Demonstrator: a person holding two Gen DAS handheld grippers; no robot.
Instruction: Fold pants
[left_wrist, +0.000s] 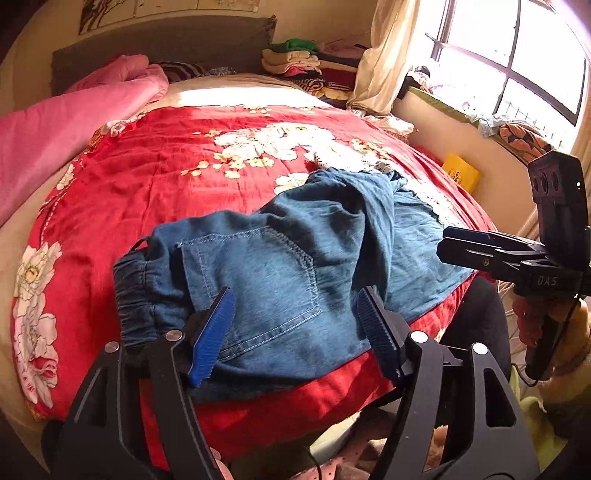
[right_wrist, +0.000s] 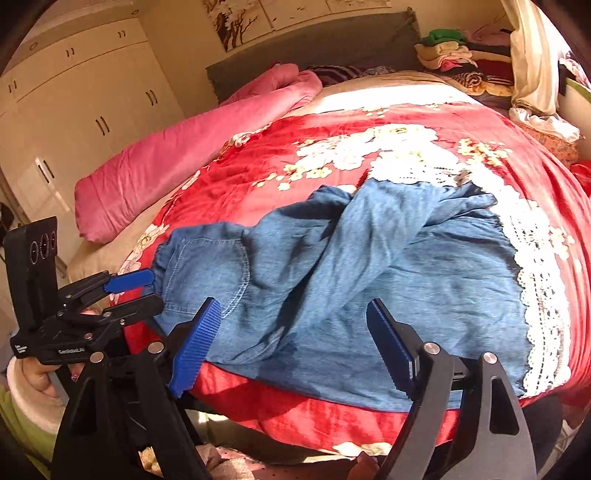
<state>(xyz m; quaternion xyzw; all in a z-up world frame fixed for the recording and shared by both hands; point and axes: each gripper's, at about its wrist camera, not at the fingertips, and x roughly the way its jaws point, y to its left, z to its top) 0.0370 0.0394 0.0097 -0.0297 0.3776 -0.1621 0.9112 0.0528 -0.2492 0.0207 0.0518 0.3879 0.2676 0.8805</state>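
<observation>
Blue denim pants (left_wrist: 295, 266) lie rumpled on a red floral bedspread (left_wrist: 155, 173), near the bed's front edge. The elastic waistband (left_wrist: 135, 295) and a back pocket (left_wrist: 255, 280) are at the left; the legs bunch toward the right, with white lace trim (right_wrist: 539, 295). My left gripper (left_wrist: 295, 325) is open and empty, just above the pocket area. My right gripper (right_wrist: 293, 347) is open and empty, above the pants' (right_wrist: 369, 277) front edge. The right gripper also shows in the left wrist view (left_wrist: 447, 245), and the left one in the right wrist view (right_wrist: 147, 290), at the waistband.
A rolled pink quilt (right_wrist: 192, 147) lies along the bed's left side. Stacked folded clothes (left_wrist: 306, 61) sit at the head of the bed by the curtain (left_wrist: 388, 55) and window. Cream wardrobes (right_wrist: 74, 110) stand at the left. A yellow box (left_wrist: 460, 171) lies beside the bed.
</observation>
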